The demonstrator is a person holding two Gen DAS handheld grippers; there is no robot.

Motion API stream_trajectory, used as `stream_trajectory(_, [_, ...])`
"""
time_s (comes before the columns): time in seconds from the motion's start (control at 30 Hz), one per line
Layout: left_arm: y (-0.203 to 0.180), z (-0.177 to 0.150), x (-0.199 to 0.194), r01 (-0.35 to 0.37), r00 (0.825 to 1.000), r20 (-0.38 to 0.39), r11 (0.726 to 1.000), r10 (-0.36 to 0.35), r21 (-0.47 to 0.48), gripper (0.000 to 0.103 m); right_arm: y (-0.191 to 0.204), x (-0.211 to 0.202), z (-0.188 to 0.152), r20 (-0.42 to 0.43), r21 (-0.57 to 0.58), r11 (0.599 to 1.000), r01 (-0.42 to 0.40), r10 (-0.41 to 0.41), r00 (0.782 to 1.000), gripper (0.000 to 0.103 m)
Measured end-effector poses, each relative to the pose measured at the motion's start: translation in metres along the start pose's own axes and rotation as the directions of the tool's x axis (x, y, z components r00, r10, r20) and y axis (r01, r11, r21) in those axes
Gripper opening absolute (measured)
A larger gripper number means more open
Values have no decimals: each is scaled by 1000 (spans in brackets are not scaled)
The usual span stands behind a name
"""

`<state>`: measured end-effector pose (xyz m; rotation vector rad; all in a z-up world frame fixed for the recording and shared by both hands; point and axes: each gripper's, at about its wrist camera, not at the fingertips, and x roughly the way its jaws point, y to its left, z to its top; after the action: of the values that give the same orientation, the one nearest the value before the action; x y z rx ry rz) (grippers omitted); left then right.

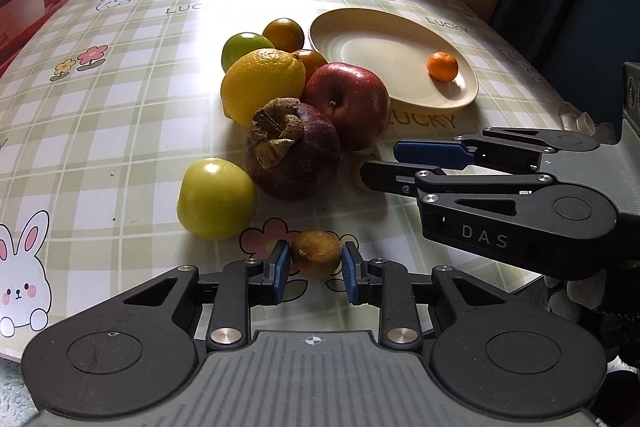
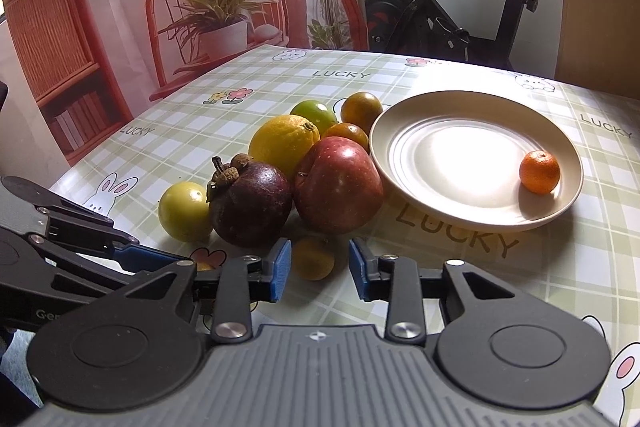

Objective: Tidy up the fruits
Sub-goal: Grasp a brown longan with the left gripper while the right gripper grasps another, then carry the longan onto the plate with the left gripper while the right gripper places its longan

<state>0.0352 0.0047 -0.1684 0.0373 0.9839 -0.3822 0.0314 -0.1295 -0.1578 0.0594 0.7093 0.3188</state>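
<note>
From the left wrist camera, the left gripper point(image 1: 315, 269) is clenched on a small brown rough-skinned fruit point(image 1: 316, 253), its blue pads pressing on both sides while the fruit sits on the green-and-white checked tablecloth point(image 1: 120, 131) (printed with rabbits, flowers and the word LUCKY). Just beyond lies a heap of fruit: a yellow-green round fruit point(image 1: 216, 199), a dark purple mangosteen point(image 1: 292, 151) with a dried calyx, a red apple point(image 1: 348, 105), a large yellow lemon point(image 1: 262, 85), a green lime point(image 1: 245, 47) and two dark orange-green citrus behind. To the right of the heap a cream round plate point(image 1: 352, 27) holds one small orange mandarin point(image 1: 442, 66) near its right rim. From the right wrist camera, the right gripper point(image 2: 319, 269) straddles a small yellow-orange round fruit point(image 2: 314, 259); the left pad touches it, the right pad stands clear, so the claw is released. The mangosteen point(image 2: 250, 205) and apple point(image 2: 338, 185) sit just behind, the plate point(image 2: 404, 115) to their right.
</note>
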Motion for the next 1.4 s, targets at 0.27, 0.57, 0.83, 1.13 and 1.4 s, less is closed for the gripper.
stream_trajectory(0.27, [-1, 0, 0, -1, 1000, 2, 1000, 1, 5, 30, -4, 17, 2, -31, 10, 1000, -25, 26, 999, 35])
stream_trajectory(0.57, [-2, 3, 4, -8, 1000, 19, 1000, 7, 13, 30, -8, 17, -3, -42, 28, 999, -40, 41, 998, 27])
stream_trajectory(0.83, [-3, 4, 0, -14, 999, 45, 999, 12, 30, 29, -11, 11, -5, -33, 43, 998, -43, 44, 998, 27])
stream_trajectory(1.13, [-19, 16, -16, 46, 991, 117, 993, -59, 109, 29, -21, -12, -4, 26, 61, 998, -11, 9, 1000, 27])
stream_trajectory(1.4, [-32, 64, -19, 80, 980, 173, 992, -96, 95, 29, -44, -33, 12, 103, 40, 996, 74, -77, 992, 27])
